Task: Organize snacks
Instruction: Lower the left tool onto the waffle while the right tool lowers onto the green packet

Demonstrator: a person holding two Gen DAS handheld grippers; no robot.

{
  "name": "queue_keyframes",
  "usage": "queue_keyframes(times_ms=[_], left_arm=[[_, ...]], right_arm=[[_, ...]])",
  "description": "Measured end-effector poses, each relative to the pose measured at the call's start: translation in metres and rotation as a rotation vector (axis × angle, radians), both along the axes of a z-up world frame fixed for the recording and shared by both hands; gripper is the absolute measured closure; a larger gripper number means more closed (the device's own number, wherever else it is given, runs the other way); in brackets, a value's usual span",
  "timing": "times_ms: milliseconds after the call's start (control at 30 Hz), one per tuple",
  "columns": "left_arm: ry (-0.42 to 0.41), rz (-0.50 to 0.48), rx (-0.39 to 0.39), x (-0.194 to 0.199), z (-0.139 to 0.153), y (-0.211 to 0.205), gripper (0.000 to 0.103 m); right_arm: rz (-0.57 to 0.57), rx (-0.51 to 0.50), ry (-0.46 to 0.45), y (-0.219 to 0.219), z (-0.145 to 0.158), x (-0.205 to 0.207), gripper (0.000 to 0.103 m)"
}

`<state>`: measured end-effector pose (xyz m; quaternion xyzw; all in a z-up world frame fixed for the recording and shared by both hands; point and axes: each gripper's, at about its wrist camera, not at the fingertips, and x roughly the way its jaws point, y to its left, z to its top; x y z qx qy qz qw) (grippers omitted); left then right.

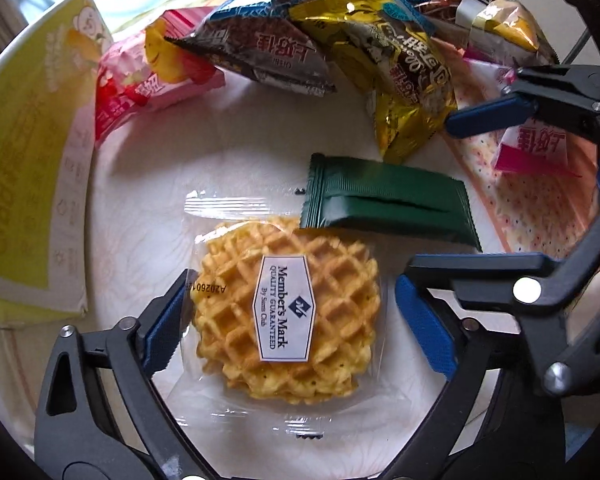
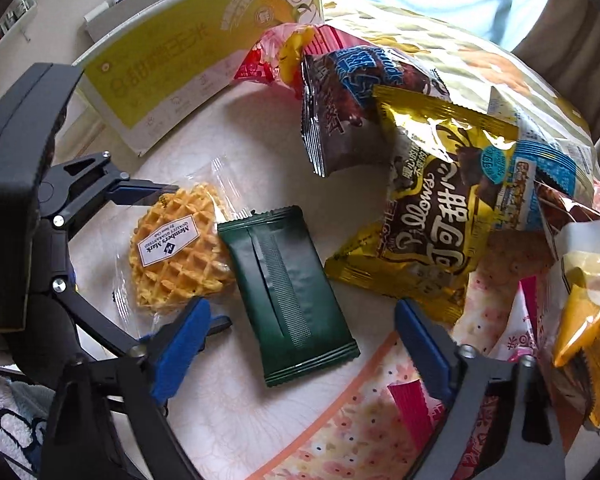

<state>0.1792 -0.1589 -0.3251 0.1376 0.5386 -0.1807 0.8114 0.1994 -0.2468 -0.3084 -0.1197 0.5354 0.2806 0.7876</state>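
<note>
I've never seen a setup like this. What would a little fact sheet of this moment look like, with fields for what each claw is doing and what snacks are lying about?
left gripper: open, fingers either side of the wrapped waffle, not yet closed on it
right gripper: open, above the dark green packet
dark green packet: seam side up, one end overlapping the waffle's wrapper
snack pile: gold Pillows bag, black-and-blue bag, red-and-pink packet, more behind
yellow-green box: at the table's edge, beside the pile
surface: white patterned table

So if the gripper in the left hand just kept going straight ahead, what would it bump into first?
Probably the waffle packet, which lies between the open left gripper fingers already. Just beyond it lies the dark green packet. Depth is hard to judge here.
</note>
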Motion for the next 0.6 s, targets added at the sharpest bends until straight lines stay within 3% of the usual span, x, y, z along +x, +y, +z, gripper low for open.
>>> queue_keyframes(times_ms=[100,267,600], left_arm=[[0.018,0.006,-0.037,0.004,-0.003,0.006,0.011],[0.013,0.005,-0.033,0.010,-0.002,0.016,0.023],[0.027,0.059,-0.025,0.016,0.000,0.054,0.025]], right_arm=[[0.005,-0.005,0.007,0.003,-0.003,0.003,0.019],[0.008,-0.002,0.025,0.008,-0.006,0.009,0.028],[0.000,-0.058,0.009,0.019,-0.018,0.012,0.033]])
